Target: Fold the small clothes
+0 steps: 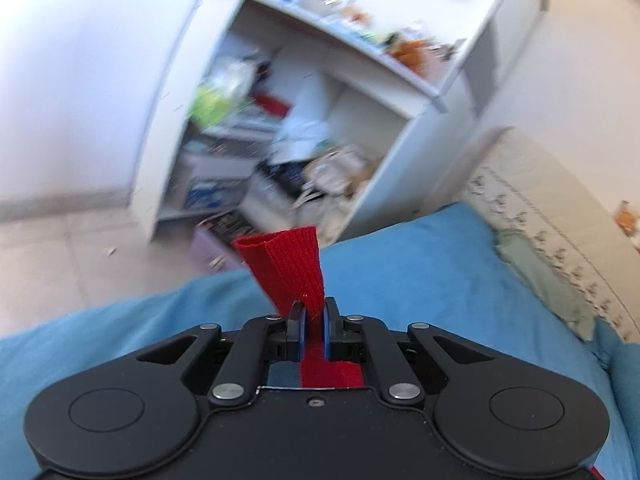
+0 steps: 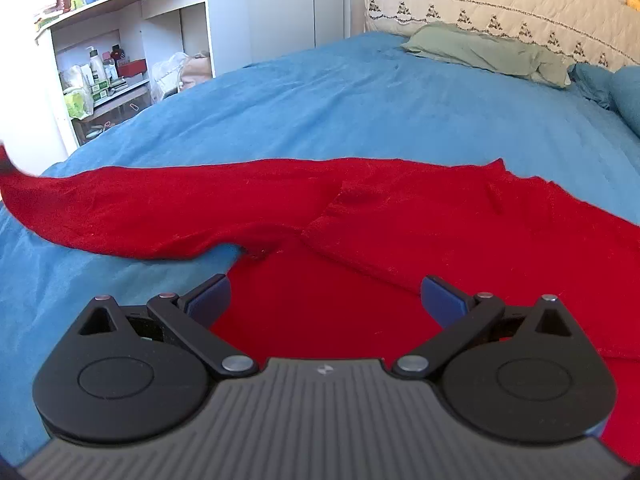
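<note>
Pinching ribbed red knit cuff (image 1: 289, 270) w/ left tongs (image 1: 313, 314).

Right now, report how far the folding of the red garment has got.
Early stage. Done: the red sweater lies spread on the blue bedspread. In hand: the left gripper is shut on the sleeve cuff, lifted. The right gripper hovers open above the body. Left: no finished fold shows.

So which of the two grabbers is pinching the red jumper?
The left gripper: its jaws are shut on the ribbed cuff of the red jumper. The right gripper hangs wide open above it, holding nothing.
</note>
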A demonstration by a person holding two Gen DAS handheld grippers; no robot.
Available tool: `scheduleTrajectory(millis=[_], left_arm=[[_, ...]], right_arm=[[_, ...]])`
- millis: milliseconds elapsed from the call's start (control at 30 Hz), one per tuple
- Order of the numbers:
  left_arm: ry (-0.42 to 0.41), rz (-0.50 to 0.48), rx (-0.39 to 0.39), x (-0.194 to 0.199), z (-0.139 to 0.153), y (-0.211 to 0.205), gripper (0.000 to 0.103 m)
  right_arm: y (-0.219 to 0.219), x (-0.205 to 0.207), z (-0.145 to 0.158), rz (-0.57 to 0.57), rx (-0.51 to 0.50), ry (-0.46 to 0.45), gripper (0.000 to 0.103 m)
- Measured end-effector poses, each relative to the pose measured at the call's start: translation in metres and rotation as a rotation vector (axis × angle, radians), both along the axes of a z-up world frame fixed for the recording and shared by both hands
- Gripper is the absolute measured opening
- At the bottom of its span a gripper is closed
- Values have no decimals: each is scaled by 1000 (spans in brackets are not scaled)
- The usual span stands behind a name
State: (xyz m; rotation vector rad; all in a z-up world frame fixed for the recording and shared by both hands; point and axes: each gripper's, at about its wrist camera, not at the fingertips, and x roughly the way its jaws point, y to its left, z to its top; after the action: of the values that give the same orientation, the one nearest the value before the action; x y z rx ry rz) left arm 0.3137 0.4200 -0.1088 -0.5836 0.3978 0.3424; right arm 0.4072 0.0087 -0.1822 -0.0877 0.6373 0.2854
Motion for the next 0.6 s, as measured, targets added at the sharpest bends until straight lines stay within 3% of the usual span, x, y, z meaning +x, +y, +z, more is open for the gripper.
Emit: scheduleTrajectory(millis=[167, 367, 500, 600], left_arm=[[-70, -166, 66, 25, 47, -58, 8], [-138, -425, 88, 66, 93, -173, 8], [-152, -604, 113, 92, 104, -270, 8], [-134, -730, 125, 108, 95, -346, 8]], right_arm=[[-9, 0, 4, -12, -9, -12, 103], [-37, -6, 16, -41, -8, -36, 103], [-79, -15, 28, -98, -15, -68, 103], [-121, -25, 32, -151, -26, -85, 103]])
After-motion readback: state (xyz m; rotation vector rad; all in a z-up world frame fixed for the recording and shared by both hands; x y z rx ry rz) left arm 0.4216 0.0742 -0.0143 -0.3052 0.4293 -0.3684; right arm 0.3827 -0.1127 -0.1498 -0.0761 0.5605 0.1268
